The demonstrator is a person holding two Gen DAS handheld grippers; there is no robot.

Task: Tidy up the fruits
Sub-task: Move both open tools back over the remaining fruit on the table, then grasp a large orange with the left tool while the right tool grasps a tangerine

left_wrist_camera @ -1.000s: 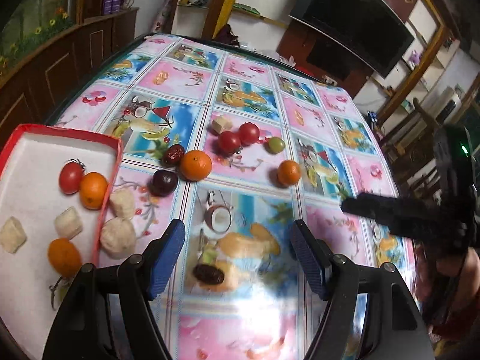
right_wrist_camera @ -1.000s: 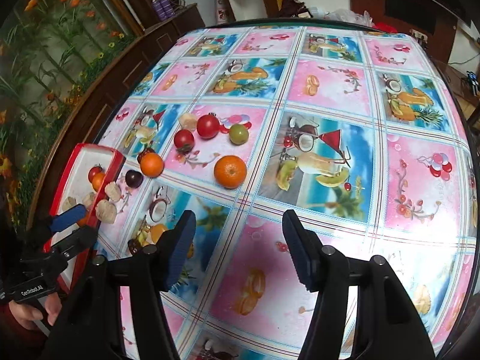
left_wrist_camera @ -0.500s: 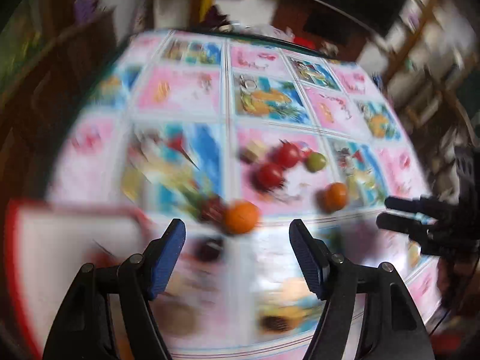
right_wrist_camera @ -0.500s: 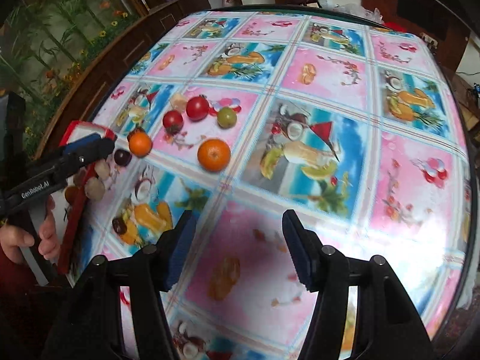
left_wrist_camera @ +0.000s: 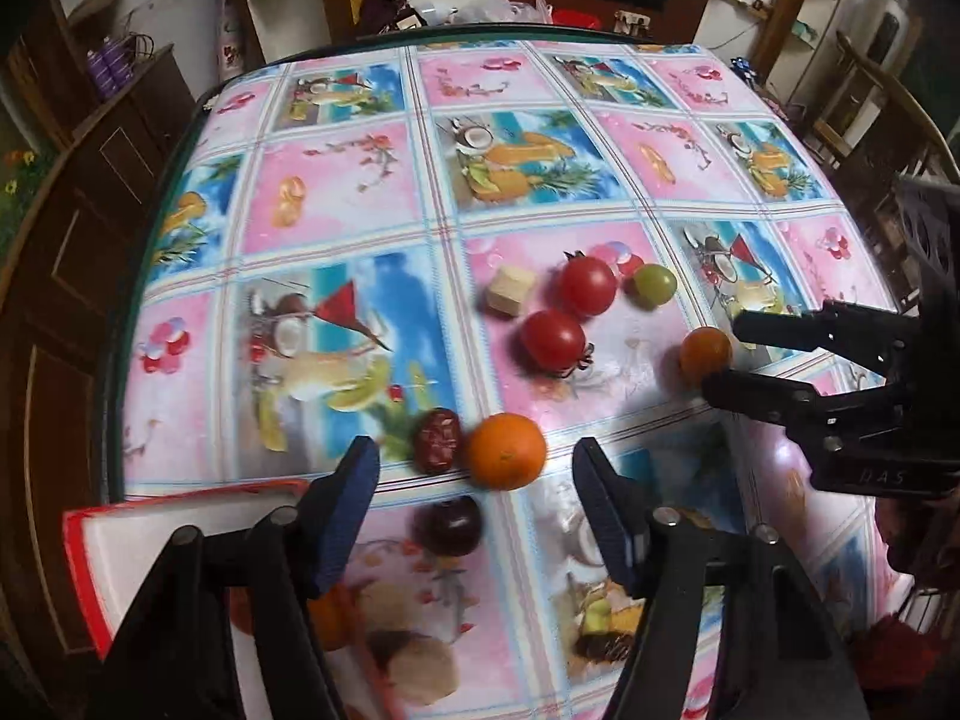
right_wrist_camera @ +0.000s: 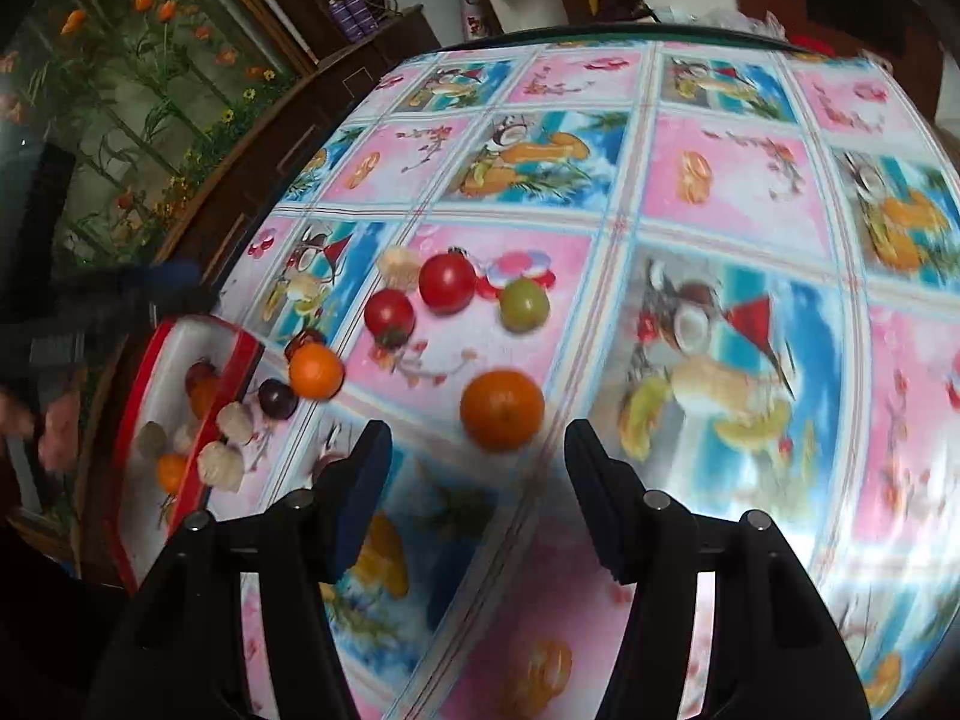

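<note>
A: What's nearest the left gripper [left_wrist_camera: 474,501]?
B: Its jaws gape, just been narrowing, nothing gripped. One dark plum [left_wrist_camera: 449,525] lies between the fingertips, one date [left_wrist_camera: 438,441] and one orange [left_wrist_camera: 507,459] just beyond.
A: Farther out?
B: Two red tomatoes [left_wrist_camera: 552,339], one pale cube [left_wrist_camera: 509,291], one green grape [left_wrist_camera: 655,284].
A: The right gripper [right_wrist_camera: 477,471]?
B: Half open, empty; a second orange [right_wrist_camera: 501,410] sits just ahead. One red-rimmed tray [right_wrist_camera: 237,360] lies to its left.

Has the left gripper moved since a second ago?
Yes. The left gripper, jaws just closing on nothing, went from beside the red-rimmed white tray toward the orange.
</note>
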